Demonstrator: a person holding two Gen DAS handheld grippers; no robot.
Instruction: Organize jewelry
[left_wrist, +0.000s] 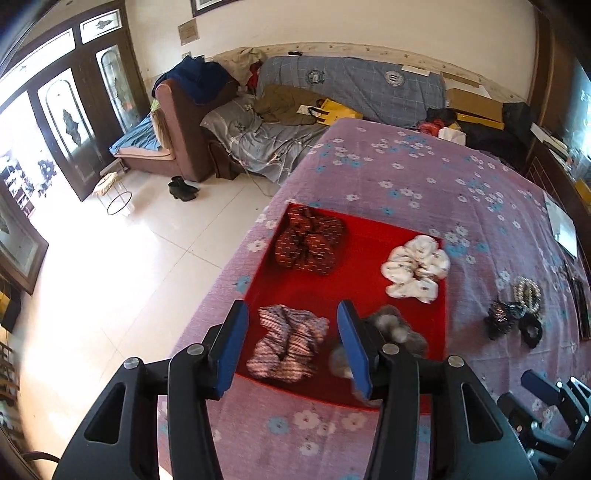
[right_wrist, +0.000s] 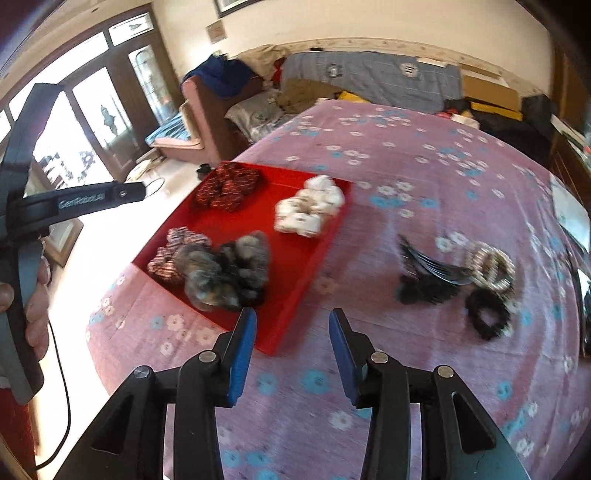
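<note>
A red tray (left_wrist: 364, 236) (right_wrist: 295, 280) lies on the purple flowered cloth. In it lie a dark red scrunchie (left_wrist: 310, 240) (right_wrist: 227, 188), a white scrunchie (left_wrist: 415, 269) (right_wrist: 310, 206), a striped scrunchie (left_wrist: 288, 343) (right_wrist: 173, 254) and a grey furry scrunchie (left_wrist: 395, 328) (right_wrist: 229, 269). To the tray's right lie a black hair claw (left_wrist: 498, 319) (right_wrist: 428, 273), a pearl band (left_wrist: 528, 291) (right_wrist: 489, 267) and a black scrunchie (left_wrist: 532, 330) (right_wrist: 487, 314). My left gripper (left_wrist: 293, 345) is open above the striped scrunchie. My right gripper (right_wrist: 291, 350) is open and empty over the tray's near corner.
The table (left_wrist: 424, 173) drops to a tiled floor (left_wrist: 110, 288) on the left. A sofa (left_wrist: 332, 92) piled with clothes and boxes stands behind. A white paper (left_wrist: 563, 229) and dark items lie at the table's right edge. The left gripper's handle (right_wrist: 26, 229) shows in the right wrist view.
</note>
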